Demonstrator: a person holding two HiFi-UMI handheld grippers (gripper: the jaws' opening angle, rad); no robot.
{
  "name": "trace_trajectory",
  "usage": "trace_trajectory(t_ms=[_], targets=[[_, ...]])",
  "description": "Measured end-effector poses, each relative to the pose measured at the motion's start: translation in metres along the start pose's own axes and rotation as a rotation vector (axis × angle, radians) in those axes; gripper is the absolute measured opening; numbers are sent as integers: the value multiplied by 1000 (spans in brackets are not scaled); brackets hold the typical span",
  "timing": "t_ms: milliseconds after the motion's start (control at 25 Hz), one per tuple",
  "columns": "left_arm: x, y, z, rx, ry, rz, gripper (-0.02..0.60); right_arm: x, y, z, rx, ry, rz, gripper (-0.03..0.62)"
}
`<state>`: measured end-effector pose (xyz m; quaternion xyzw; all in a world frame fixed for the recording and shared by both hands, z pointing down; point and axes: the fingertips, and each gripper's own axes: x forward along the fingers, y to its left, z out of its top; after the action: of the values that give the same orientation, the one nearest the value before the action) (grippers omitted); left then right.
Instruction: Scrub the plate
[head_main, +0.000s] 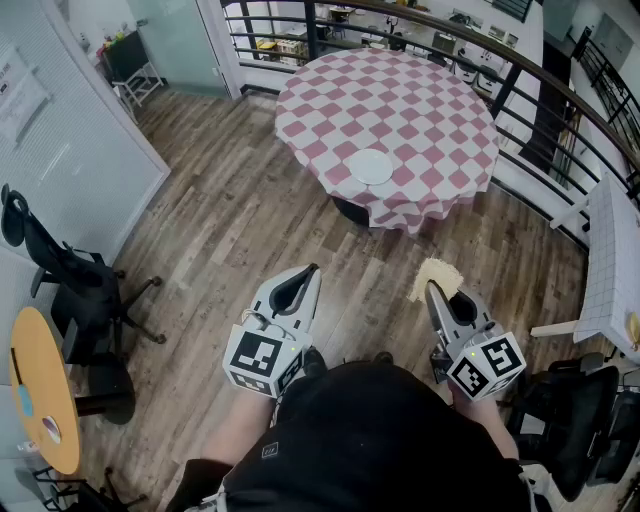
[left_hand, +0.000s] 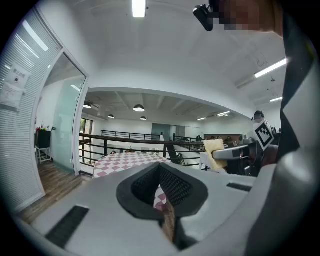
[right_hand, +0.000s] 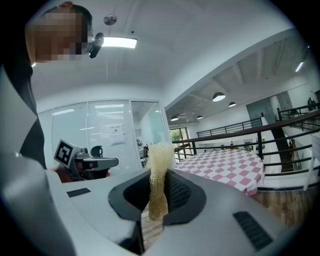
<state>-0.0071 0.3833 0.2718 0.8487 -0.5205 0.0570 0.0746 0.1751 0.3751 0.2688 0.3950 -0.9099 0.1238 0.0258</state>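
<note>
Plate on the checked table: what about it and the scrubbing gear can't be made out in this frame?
- Plate: head view, too small and distant to show dirt; in both gripper views the shallow angle across the tablecloth leaves it undetectable.
- Sponge: right gripper view, its lower end sits hidden between the shut jaws of the right gripper.
- White table: head view, cut off by the right edge.

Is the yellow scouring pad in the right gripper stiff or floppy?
Likely light and compressible: the scouring pad looks like fibrous mesh pinched thin by the right gripper. It stands upright above the jaws, so probably springy, not limp.
</note>
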Motion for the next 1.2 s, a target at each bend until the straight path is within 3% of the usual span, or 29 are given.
trace_trajectory(t_ms=[560, 760, 1000, 1200], targets=[[-34, 62, -18, -41, -2, -18, 0, 63, 61, -12, 3, 27, 33, 54], [-41, 85, -23, -42, 2, -48, 0, 81, 78, -13, -3, 29, 0, 54], [-18, 89, -31, -65, 27, -122, 0, 88, 62, -23, 39, 47, -72, 54], [21, 98, -31, -54, 51, -145, 0, 114, 32, -28, 82, 56, -75, 54]])
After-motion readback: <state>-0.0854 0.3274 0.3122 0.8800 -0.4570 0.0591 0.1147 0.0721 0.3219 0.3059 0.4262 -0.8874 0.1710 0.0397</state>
